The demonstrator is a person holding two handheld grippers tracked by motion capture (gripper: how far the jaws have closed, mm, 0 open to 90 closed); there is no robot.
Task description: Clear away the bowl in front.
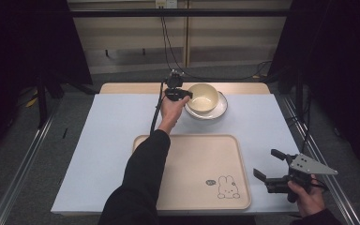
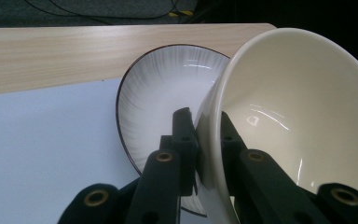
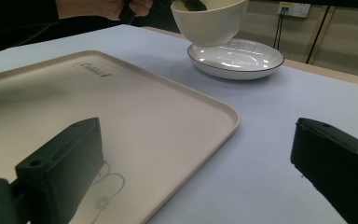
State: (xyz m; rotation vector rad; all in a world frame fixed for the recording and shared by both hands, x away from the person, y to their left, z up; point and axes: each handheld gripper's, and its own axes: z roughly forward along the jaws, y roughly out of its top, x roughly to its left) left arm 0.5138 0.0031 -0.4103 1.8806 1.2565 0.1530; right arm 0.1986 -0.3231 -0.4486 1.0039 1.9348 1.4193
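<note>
Table w/ pale blue-white mat point(image 1: 112, 140) over a light wood top: biggest item, carries everything else.

Beige rectangular plastic tray w/ rounded corners point(image 1: 201, 159): sits near my edge of the mat, bunny drawing point(image 1: 227, 187) printed at its near right corner. Nothing on it.

White round ceramic plate w/ dark rim line and fine radial stripes point(image 3: 242, 58): at the far side of the mat, beyond the tray, well apart from it.

Cream round ceramic bowl point(image 1: 202, 97): over the plate, tilted. In the right gripper view its base hangs just above the plate, a gap showing betw. them. Bowl's near wall is what I hold.

My left gripper point(image 2: 204, 135): clamped on the bowl's rim, one black jaw inside the wall, the other outside, pads pressing on both faces. Arm in a black sleeve reaches across the tray's left corner.

My right gripper point(image 1: 269, 165): jaws spread wide, nothing betw. them, held off the tray's right edge above the mat, pointing toward the tray.
</note>
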